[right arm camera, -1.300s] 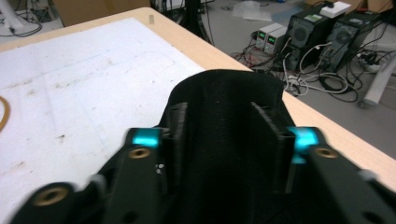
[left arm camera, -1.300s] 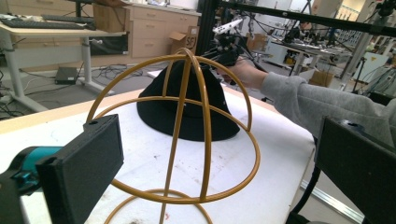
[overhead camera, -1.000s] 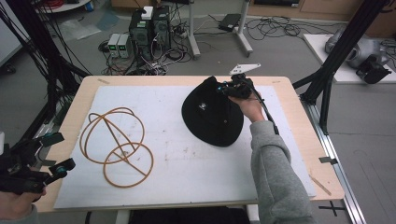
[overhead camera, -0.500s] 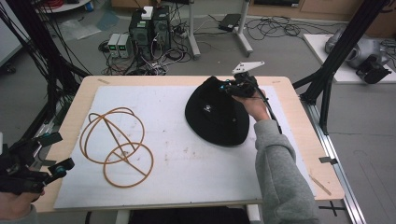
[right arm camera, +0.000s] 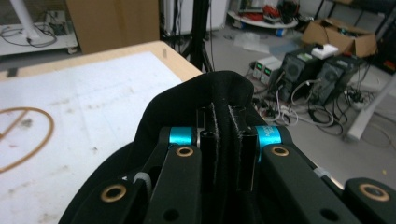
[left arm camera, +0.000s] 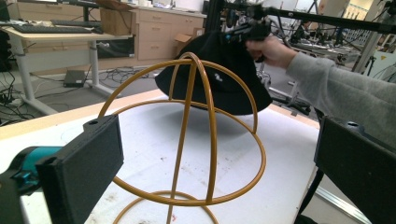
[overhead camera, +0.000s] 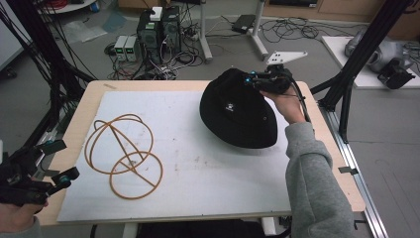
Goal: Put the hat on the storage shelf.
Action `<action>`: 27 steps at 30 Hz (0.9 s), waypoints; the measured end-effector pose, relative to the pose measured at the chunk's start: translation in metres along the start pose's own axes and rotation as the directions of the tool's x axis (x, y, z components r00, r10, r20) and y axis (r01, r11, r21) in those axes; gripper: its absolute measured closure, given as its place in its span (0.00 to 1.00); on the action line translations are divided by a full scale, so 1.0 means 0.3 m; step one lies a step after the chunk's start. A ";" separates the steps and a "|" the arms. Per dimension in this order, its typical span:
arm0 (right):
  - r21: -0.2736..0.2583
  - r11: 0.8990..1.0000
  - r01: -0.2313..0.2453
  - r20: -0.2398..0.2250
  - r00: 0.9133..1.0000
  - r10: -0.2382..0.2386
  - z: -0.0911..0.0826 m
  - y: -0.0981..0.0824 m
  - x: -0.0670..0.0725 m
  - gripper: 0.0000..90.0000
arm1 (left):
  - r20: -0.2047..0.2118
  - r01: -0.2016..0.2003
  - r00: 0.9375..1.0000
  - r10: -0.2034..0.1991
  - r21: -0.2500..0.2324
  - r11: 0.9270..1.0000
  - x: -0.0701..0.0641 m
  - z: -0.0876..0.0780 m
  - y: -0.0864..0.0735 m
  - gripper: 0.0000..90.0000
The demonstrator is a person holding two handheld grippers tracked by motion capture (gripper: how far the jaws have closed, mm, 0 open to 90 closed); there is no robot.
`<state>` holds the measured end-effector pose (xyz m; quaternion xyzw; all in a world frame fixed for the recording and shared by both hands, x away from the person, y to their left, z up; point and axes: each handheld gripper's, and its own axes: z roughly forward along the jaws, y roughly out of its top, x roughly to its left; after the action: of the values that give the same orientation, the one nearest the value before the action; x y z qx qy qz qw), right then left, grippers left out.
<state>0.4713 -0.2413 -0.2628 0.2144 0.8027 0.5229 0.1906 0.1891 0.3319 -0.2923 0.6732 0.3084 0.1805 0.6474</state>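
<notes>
Lifting: right claw (overhead camera: 249,79) clamped on the black hat (overhead camera: 237,111), pinching its crown fabric, hat tilted just above the worktop (overhead camera: 208,163).
Stand: wire hat frame (overhead camera: 126,153) sits well left of the hat, nearer the left claw (overhead camera: 57,161).
Left claw: jaws apart, empty, facing the frame.

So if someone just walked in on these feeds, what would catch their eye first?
Most likely the black hat, hanging tilted above the table's far right part with its brim pinched in the right tool. Next, the orange wire stand on the white mat at the left, with the left tool open near the front left corner.
</notes>
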 end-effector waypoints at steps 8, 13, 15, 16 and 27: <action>-0.037 0.999 0.030 -0.020 0.999 -0.031 -0.071 0.121 0.028 0.94 | 0.016 0.006 1.000 -0.006 -0.019 1.000 0.000 -0.014 0.004 0.02; -0.051 0.997 0.051 -0.020 0.998 -0.052 -0.116 0.182 0.045 0.94 | 0.011 0.007 1.000 -0.007 -0.025 1.000 0.000 -0.021 0.006 0.02; -0.062 0.996 0.066 -0.018 0.998 -0.068 -0.133 0.205 0.051 0.94 | 0.011 0.005 1.000 -0.005 -0.024 1.000 0.000 -0.023 0.007 0.02; -0.057 0.996 0.068 -0.019 0.997 -0.070 -0.144 0.221 0.058 0.94 | 0.010 0.005 1.000 -0.005 -0.024 1.000 0.000 -0.023 0.007 0.02; -0.097 0.992 0.084 -0.022 0.996 -0.087 -0.200 0.287 0.081 0.94 | 0.009 0.007 1.000 -0.007 -0.023 1.000 -0.002 -0.019 0.008 0.02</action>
<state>0.4315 -0.2424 -0.1625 0.1636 0.7874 0.5551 0.2125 0.1853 0.3358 -0.2894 0.6653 0.3058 0.1787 0.6572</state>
